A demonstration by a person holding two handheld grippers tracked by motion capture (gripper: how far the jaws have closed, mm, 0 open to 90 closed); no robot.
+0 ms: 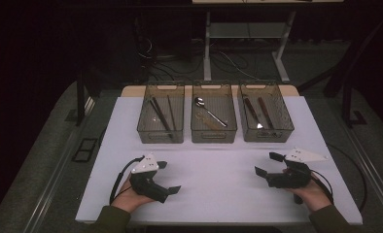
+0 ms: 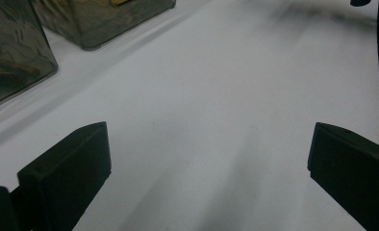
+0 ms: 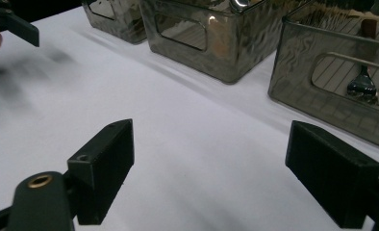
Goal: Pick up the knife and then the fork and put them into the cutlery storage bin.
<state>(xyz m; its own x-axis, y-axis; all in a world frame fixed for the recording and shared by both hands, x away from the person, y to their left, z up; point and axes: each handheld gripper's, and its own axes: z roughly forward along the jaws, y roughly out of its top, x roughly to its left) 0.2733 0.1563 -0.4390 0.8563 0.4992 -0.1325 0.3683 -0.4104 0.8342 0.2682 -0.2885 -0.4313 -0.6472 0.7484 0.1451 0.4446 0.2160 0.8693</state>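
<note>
— Both claws sit low over the white tabletop (image 1: 218,184), near the person's edge. The left claw (image 1: 167,177) is released, jaws wide apart with nothing between them. The right claw (image 1: 269,164) is spread just as wide and empty too.

— So nothing's picked up?

— No. I'd say this is the very start. Well beyond them stand three smoky plastic bins in a row: the left bin (image 1: 161,113) with chopsticks, the middle bin (image 1: 214,112) with a spoon (image 1: 209,110), the right bin (image 1: 266,112) with dark-handled cutlery.

— Next move?

— Probably a reach forward over a bin's rim, then closing on one slim piece.
</note>
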